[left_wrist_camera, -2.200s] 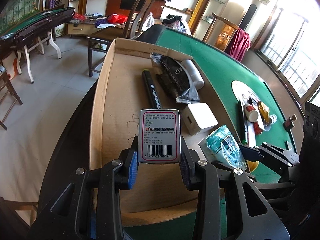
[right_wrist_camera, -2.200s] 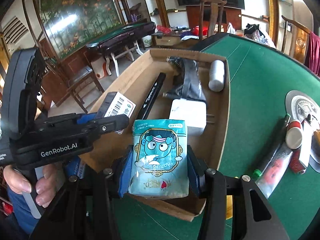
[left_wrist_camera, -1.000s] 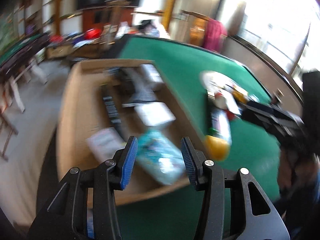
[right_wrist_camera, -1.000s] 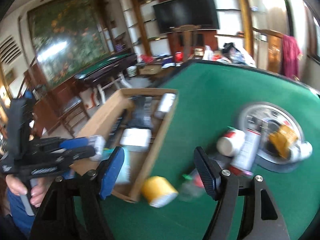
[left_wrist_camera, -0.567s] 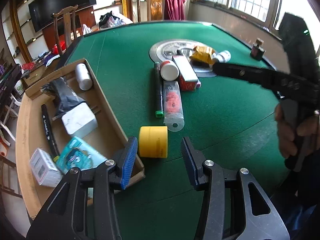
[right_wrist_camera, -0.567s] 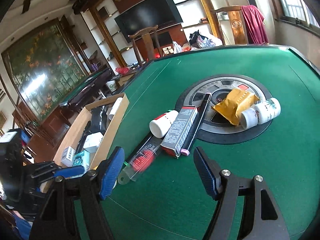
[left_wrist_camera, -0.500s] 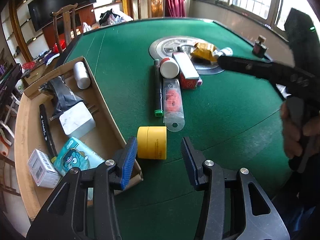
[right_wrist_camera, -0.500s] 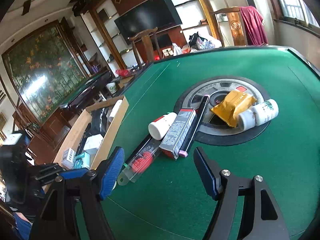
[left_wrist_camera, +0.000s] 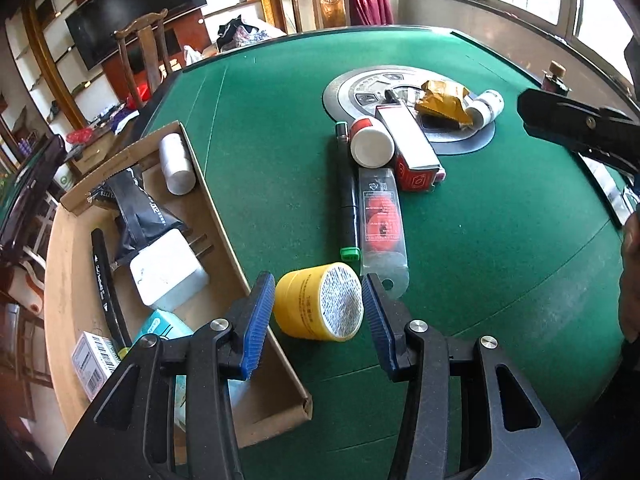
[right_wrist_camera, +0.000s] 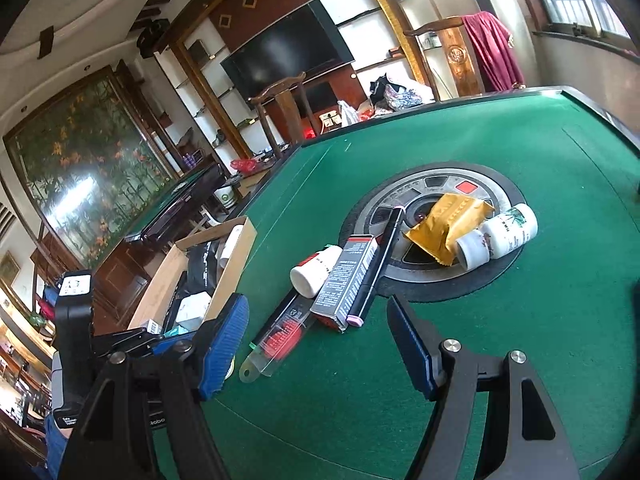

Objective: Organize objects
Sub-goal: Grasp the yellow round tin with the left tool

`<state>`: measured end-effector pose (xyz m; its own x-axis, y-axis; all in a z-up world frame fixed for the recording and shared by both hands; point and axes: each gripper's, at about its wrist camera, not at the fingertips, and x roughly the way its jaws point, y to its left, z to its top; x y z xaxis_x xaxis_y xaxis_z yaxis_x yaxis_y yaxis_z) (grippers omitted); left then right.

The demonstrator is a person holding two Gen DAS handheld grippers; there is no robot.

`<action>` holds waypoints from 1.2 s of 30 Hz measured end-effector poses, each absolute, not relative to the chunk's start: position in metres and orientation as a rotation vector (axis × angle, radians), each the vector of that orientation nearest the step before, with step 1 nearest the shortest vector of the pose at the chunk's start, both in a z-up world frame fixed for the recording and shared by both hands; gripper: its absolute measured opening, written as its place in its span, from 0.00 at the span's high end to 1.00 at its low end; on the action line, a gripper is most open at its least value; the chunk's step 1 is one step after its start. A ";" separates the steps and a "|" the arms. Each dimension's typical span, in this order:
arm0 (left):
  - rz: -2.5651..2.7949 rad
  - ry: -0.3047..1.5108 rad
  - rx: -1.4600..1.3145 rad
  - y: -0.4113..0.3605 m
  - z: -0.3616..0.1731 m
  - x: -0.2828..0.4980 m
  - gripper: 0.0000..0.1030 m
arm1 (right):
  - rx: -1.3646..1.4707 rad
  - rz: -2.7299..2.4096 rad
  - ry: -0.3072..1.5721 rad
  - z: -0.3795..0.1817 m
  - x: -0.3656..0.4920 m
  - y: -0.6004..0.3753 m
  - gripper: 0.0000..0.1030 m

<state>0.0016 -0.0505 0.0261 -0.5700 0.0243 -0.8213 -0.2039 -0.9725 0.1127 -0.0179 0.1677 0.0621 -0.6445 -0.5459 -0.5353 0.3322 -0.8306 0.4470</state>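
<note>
matt green felt table [left_wrist_camera: 280, 128], brown cardboard box [left_wrist_camera: 64, 280]

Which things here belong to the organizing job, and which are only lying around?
Job:
- cardboard box
- yellow jar between the open left gripper fingers
- white bottle
- red carton
- black marker

Lying about:
- wooden chair
- television
- red cloth
</note>
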 end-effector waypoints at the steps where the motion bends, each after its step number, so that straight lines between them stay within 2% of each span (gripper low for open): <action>1: 2.655 0.296 -1.382 -0.050 0.026 0.003 0.56 | 0.935 -2.437 -0.429 0.062 -0.018 0.168 0.30; 14: 2.607 0.347 -1.327 -0.014 0.024 0.011 0.56 | 0.937 -2.448 -0.479 0.061 -0.022 0.179 0.30; 21: 2.542 0.386 -1.281 0.000 0.022 0.022 0.51 | 0.937 -2.452 -0.492 0.061 -0.023 0.183 0.30; 33: 2.533 0.286 -1.311 0.004 0.008 0.016 0.50 | 0.937 -2.456 -0.495 0.060 -0.023 0.184 0.30; 34: 2.539 0.274 -1.306 0.002 0.009 0.016 0.53 | 0.938 -2.460 -0.497 0.060 -0.023 0.185 0.30; 35: 2.552 0.259 -1.302 0.000 0.009 0.016 0.62 | 0.938 -2.462 -0.501 0.060 -0.023 0.186 0.30; 36: 2.556 0.236 -1.308 -0.002 0.009 0.014 0.62 | 0.941 -2.463 -0.502 0.060 -0.024 0.187 0.30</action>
<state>0.0140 -0.0022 0.0090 -0.5609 0.1557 -0.8131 -0.3020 -0.9529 0.0259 -0.0241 0.1869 0.0596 -0.6641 -0.5298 -0.5276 0.2814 -0.8308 0.4802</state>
